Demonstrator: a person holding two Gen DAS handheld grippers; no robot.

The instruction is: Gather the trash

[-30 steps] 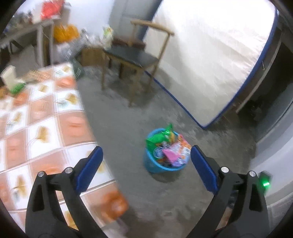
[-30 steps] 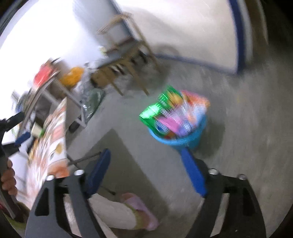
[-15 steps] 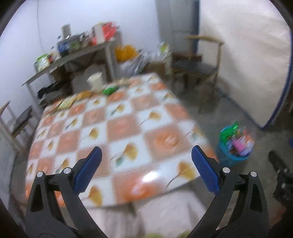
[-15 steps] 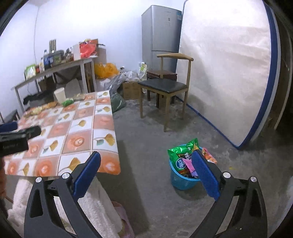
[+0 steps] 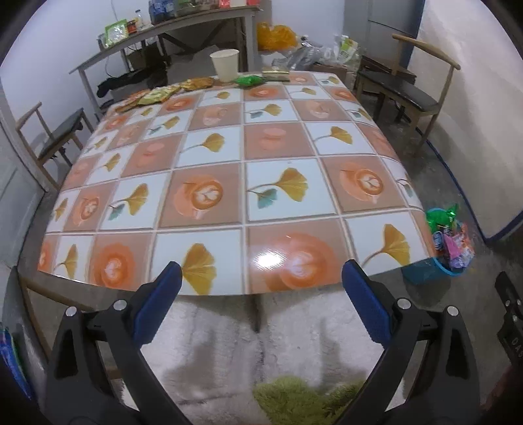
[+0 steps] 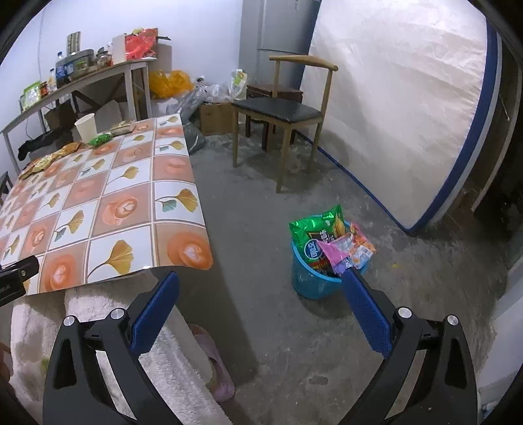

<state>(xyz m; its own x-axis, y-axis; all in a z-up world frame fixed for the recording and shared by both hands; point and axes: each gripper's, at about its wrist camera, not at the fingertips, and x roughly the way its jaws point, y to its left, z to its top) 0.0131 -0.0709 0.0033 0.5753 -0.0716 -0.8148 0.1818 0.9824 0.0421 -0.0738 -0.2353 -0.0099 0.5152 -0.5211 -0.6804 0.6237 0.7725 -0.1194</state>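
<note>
A blue bin stuffed with snack wrappers stands on the concrete floor right of the table; it also shows in the left wrist view. Trash lies at the table's far edge: a white paper cup, a green wrapper and several gold wrappers; the cup shows in the right wrist view too. My left gripper is open and empty over the table's near edge. My right gripper is open and empty above the floor, left of the bin.
The table has a glossy tile-pattern cloth. A wooden chair and a mattress leaning on the wall stand to the right. A cluttered shelf table is behind. Another chair is at the left.
My left gripper has swung from the bin on the floor round to face the table. My right gripper has steadied and backed off from the bin. Both stay open.
</note>
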